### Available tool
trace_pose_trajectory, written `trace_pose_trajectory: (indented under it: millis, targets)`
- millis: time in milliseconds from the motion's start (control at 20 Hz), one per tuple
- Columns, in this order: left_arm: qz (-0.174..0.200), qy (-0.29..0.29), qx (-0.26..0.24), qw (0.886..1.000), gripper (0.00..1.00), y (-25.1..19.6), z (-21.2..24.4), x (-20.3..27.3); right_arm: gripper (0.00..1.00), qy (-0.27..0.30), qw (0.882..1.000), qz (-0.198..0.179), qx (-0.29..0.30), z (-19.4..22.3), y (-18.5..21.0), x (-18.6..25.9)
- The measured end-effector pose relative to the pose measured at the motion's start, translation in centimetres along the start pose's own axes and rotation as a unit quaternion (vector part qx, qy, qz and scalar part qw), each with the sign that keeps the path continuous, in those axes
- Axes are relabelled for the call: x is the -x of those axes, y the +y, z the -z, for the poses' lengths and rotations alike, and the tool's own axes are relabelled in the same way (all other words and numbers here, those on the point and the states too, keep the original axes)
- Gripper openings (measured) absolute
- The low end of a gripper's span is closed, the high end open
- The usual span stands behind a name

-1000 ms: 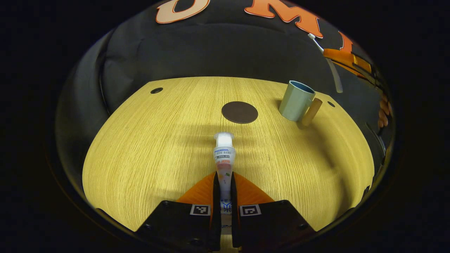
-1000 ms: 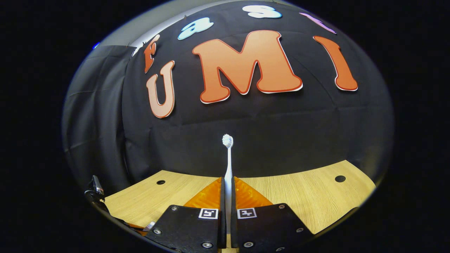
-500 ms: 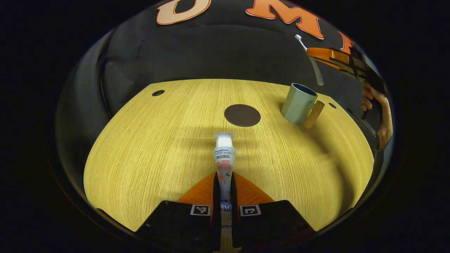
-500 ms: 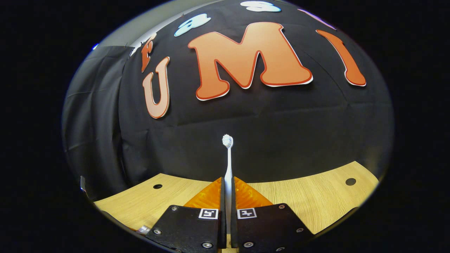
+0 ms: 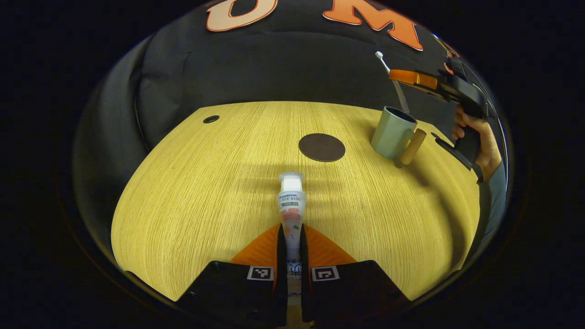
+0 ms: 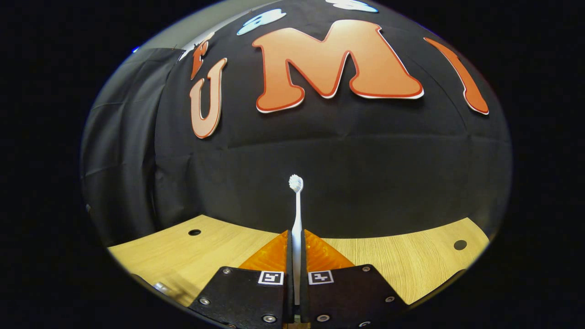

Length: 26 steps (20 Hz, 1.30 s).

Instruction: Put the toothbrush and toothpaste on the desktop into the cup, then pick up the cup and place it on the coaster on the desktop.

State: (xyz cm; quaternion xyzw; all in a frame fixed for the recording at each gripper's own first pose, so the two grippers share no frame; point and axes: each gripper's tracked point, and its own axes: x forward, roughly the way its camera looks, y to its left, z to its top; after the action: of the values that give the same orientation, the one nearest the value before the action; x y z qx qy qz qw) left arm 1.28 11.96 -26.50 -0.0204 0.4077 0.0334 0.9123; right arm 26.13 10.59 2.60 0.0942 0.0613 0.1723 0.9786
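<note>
A: How do the jaws stand?

B: The left gripper (image 5: 292, 249) has its jaws pinched on the toothpaste (image 5: 291, 208) at the tail end, cap pointing forward over the bench (image 5: 192, 183), likely so the tube can be tipped into the cup. The right gripper (image 6: 297, 256) clamps the toothbrush (image 6: 297, 214) low on the handle, bristles up.

A: Why hold the brush that way?

B: In the left gripper view the right gripper (image 5: 413, 78) hangs above the cup (image 5: 393, 132), with the brush handle's lower end at or just inside the rim; I judge it is about to be dropped in handle first.

A: Anything else about?

B: The coaster (image 5: 321, 147) lies bare, near the cup on its left. The cup's handle (image 5: 410, 146) juts toward the hand (image 5: 480, 137). Nothing blocks the toothpaste's way, though the right gripper sits over the cup's mouth.
</note>
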Motion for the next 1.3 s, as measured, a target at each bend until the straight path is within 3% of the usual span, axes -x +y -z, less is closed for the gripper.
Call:
trace_pose_trajectory:
  millis: [800, 1300]
  targets:
    - [-0.001, -0.01, 0.016, 1.0, 0.16, 0.1, -0.7, 1.2, 0.05, 0.048, 0.999, 0.013, 0.005, 5.3, -1.9, -1.2]
    - [-0.002, -0.024, 0.021, 0.999, 0.16, 0.1, -1.5, 1.2, 0.1, 0.07, 0.997, 0.014, -0.004, 6.2, -2.1, -0.4]
